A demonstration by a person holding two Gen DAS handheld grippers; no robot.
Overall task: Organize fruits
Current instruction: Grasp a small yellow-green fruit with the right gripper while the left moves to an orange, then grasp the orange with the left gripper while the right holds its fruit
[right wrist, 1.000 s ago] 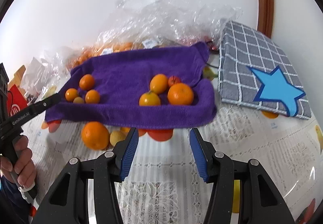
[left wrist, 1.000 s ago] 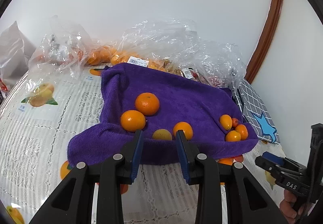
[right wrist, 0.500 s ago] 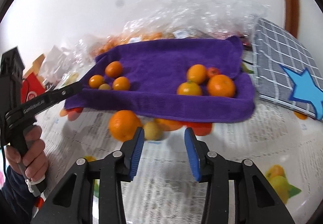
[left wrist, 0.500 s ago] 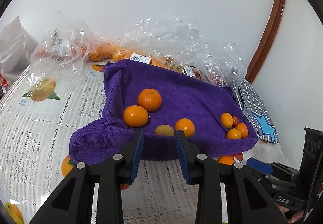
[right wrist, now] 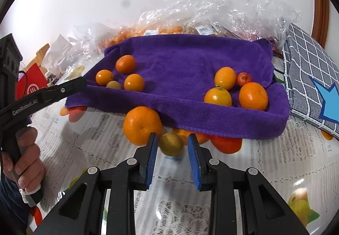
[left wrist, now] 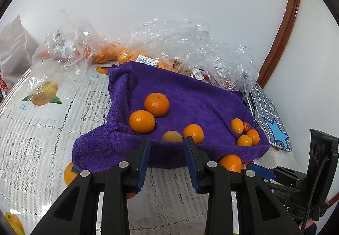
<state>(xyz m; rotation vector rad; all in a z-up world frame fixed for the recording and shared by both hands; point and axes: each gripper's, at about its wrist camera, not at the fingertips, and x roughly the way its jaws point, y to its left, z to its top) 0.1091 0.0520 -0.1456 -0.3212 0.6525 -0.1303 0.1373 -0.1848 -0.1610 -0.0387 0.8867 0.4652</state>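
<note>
A purple towel (left wrist: 190, 95) (right wrist: 190, 61) lies on the table with two groups of fruit on it: oranges and a yellowish fruit (left wrist: 172, 136) at the left, small oranges and a red fruit (right wrist: 244, 79) at the right. A large orange (right wrist: 142, 125) and a small yellow-green fruit (right wrist: 171, 143) lie on the tablecloth at the towel's front edge. My right gripper (right wrist: 172, 141) is open, its jaws on either side of the yellow-green fruit, not closed on it. My left gripper (left wrist: 167, 143) is open and empty at the towel's near edge.
Clear plastic bags of oranges (left wrist: 190, 44) pile up behind the towel by the wall. A grey checked cloth with a blue star (right wrist: 313, 78) lies to the right. The lace tablecloth (left wrist: 42, 129) has printed fruit pictures. A red box (right wrist: 31, 84) stands at the left.
My right gripper has moved forward and left toward the loose fruit and its jaws have narrowed around the yellow-green fruit. The left gripper has shifted only slightly.
</note>
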